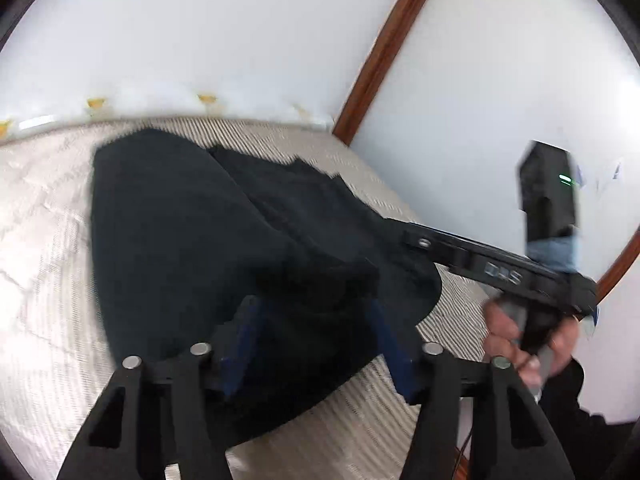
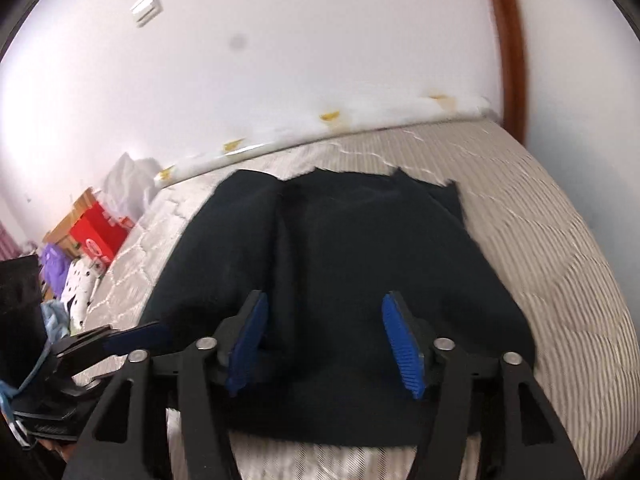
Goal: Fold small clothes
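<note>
A dark navy garment [image 1: 180, 240] lies spread on the striped pale bed cover [image 1: 40, 280], with a fold ridge running down its middle. My left gripper [image 1: 316, 344] hangs over its near edge, the blue pads wide apart, with bunched cloth lying loose between them. In the right wrist view the same garment [image 2: 360, 248] fills the centre. My right gripper [image 2: 326, 344] stands open just above its near part, neither pad pressing on it. One blue-padded finger [image 2: 136, 336] of the left gripper shows at the lower left. A hand [image 1: 520, 344] holds the right gripper's handle.
The bed [image 2: 560, 240] meets a white wall along its far edge, beside a brown wooden frame [image 1: 384, 52]. Past the bed's left end are a red box [image 2: 100, 236], a white bag and a heap of spotted and purple clothes [image 2: 76, 292].
</note>
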`<state>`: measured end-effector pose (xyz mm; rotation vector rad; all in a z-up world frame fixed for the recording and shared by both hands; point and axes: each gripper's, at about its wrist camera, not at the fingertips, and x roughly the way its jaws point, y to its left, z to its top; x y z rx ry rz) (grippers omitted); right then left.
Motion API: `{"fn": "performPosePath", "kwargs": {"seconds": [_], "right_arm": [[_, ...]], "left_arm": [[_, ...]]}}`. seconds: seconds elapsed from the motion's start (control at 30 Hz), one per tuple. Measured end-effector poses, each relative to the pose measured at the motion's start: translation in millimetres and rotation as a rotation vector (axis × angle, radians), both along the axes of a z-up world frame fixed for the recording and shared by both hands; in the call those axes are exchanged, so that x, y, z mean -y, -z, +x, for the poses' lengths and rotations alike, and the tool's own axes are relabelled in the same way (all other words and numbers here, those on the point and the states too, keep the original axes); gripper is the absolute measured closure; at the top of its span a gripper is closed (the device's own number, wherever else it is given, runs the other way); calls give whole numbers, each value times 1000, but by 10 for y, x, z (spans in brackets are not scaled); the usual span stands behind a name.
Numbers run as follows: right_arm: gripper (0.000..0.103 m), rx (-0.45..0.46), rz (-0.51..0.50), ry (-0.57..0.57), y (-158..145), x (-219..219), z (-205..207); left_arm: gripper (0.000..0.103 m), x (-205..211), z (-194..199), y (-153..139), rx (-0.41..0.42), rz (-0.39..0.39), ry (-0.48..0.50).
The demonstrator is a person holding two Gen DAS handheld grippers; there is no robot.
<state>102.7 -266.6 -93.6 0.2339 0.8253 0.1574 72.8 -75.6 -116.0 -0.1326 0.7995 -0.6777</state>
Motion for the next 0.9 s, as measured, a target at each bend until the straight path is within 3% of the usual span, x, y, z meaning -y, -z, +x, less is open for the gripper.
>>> {"fn": "performPosePath", "kwargs": {"seconds": [0.13,0.27,0.4,0.53,0.57,0.67,0.7,0.8,0.9], "right_arm": [[37,-44,34,-48,105,-216,298],[37,-121,56,-75,356,-373,573],[37,-179,129,-78,574,-407,786],[37,-192,193,-107,637,-486,918],[40,-194,205,-120,639,-527,933],[70,-183,170,-176,620,-695,944],[87,-171,138,-187,602,-744,937],[92,-119,66,-199,515,-808,883],[93,-59,61,-191,315,-708,793]], "left_arm": [[45,-448,-33,-118,29,-1,-73],[44,-852,116,-4,19,36,-177],[44,-1186,238,224,-55,21,-247],[44,-1255,344,418,-111,45,-259],[44,-1216,389,458,-124,46,-250],[44,-1090,452,539,-126,57,-230],[44,-1057,469,542,-115,63,-229],[44,-1036,500,542,-117,53,-233],[44,-1054,530,524,-129,42,-231]]}}
